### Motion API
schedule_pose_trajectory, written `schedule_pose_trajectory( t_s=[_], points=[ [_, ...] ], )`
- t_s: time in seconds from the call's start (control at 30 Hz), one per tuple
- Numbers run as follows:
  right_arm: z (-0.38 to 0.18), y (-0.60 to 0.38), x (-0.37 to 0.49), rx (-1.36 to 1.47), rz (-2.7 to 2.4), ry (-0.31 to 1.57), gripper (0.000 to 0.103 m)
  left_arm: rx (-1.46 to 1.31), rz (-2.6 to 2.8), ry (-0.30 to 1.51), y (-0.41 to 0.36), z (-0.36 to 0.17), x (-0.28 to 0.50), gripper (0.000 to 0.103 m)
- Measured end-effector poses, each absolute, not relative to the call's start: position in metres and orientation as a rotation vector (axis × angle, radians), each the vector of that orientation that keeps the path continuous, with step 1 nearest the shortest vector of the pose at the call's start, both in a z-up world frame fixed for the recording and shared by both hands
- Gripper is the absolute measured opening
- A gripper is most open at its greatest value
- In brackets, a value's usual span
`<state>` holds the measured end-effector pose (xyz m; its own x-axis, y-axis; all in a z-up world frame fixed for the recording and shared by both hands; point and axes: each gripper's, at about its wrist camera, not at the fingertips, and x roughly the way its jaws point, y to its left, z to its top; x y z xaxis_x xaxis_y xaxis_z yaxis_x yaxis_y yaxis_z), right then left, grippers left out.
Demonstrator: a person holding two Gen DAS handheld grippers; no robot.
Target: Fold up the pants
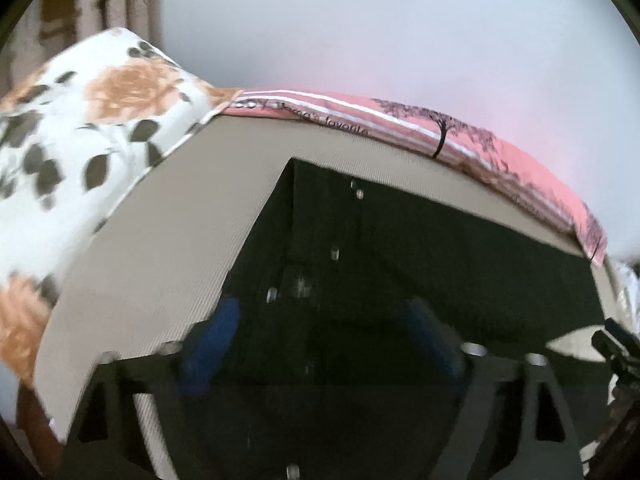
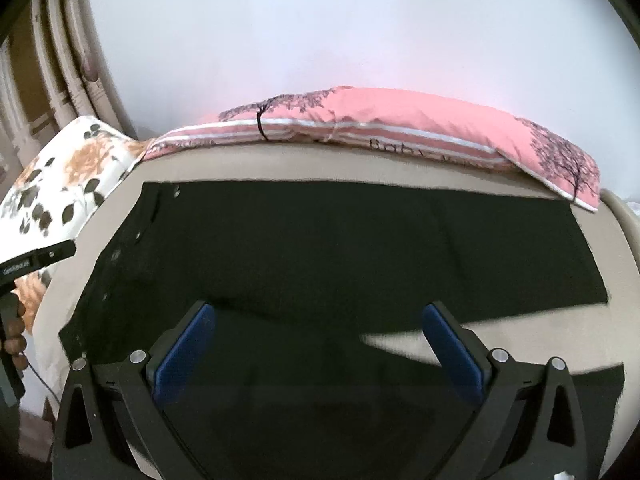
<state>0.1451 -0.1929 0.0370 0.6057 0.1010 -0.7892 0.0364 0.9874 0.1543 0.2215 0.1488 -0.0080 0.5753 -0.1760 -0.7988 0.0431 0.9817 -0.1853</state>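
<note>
**Dark pants flat on beige bed, both grippers over them**

Left wrist view blurred and dim; left gripper [image 1: 320,344] shows two blue pads [image 1: 210,350] standing apart, dark cloth under them, but whether any fold lies between them cannot be made out; no pinch visible; rivets along the waistband barely readable. Right edge of that view cuts off part of the other tool.

Right wrist view sharper; right gripper [image 2: 320,352] has jaws wide apart, nothing between the blue pads [image 2: 184,356]; it hovers over the near part of the pants [image 2: 320,248].

Pants spread across the beige bed cover [image 2: 520,344], waistband with metal rivets toward the picture's left, legs running right; near leg partly out of frame below.

Pink pillow [image 2: 420,124] with tree print lies along the far edge, just beyond the pants; floral pillow [image 2: 68,176] at far left; bare beige strip between pants and pillows; a hand [image 2: 16,332] grips the left tool's handle at the left edge.
</note>
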Motion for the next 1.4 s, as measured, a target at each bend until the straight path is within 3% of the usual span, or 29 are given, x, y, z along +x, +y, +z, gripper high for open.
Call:
schedule_pose_trajectory(
  t_s=[0.07,0.17,0.5,0.7,1.4],
  points=[
    [0.033,-0.192,0.156,0.161,0.044,0.926,0.103,-0.197,-0.168,0.973,0.156,-0.017,0.25,0.062],
    [0.022,-0.191,0.176,0.151,0.04,0.947,0.103,-0.274,-0.245,1.016,0.165,-0.032,0.293,0.053],
    [-0.023,-0.199,0.227,0.17,0.006,1.026,0.103,-0.428,-0.416,1.142,0.185,-0.086,0.387,0.041],
    [-0.036,-0.198,0.25,0.162,0.001,1.034,0.103,-0.53,-0.577,1.173,0.184,-0.098,0.414,0.025],
    [-0.052,-0.197,0.274,0.122,0.016,1.034,0.103,-0.539,-0.569,1.195,0.198,-0.108,0.429,0.025]
  ],
)
